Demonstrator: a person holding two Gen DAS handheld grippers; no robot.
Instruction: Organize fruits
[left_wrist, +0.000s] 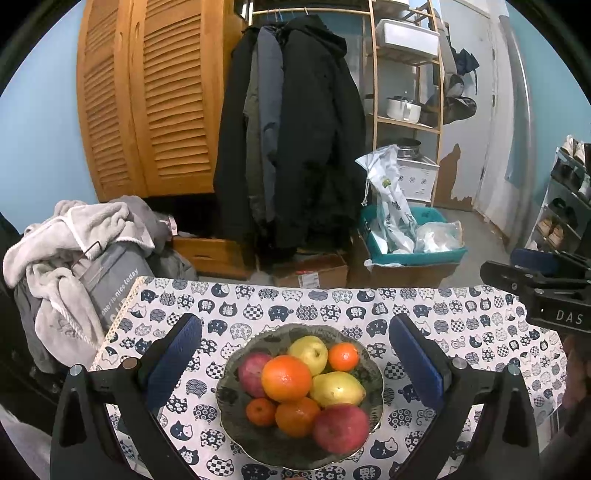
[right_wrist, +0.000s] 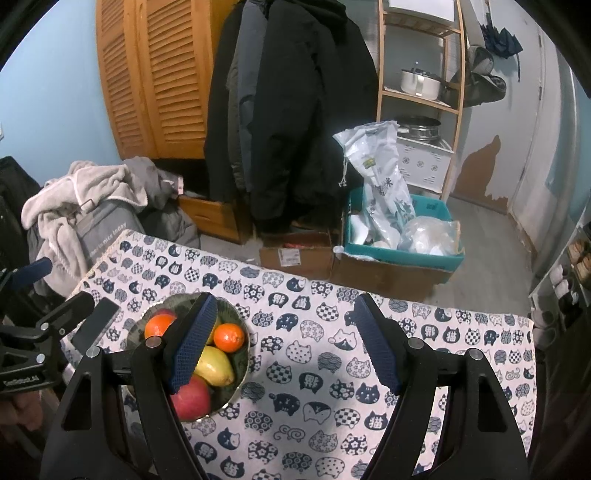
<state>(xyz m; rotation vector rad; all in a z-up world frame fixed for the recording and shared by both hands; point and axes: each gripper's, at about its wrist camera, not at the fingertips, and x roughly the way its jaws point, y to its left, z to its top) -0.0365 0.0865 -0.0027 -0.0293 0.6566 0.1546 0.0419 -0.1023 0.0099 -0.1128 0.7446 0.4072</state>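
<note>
Both the left gripper (left_wrist: 295, 363) and right gripper (right_wrist: 284, 341) tilt downward, released, over the fruit bowl (left_wrist: 373, 373).

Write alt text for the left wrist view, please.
A bowl piled with oranges, pears and red apples sits on a cat-print tablecloth, framed between the open left gripper. Coats hang behind.

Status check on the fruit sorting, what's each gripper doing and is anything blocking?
Left gripper open, empty, framing the fruit bowl. Right gripper open, empty, over bare tablecloth beside it. All fruit in bowl. Nothing blocking.
</note>
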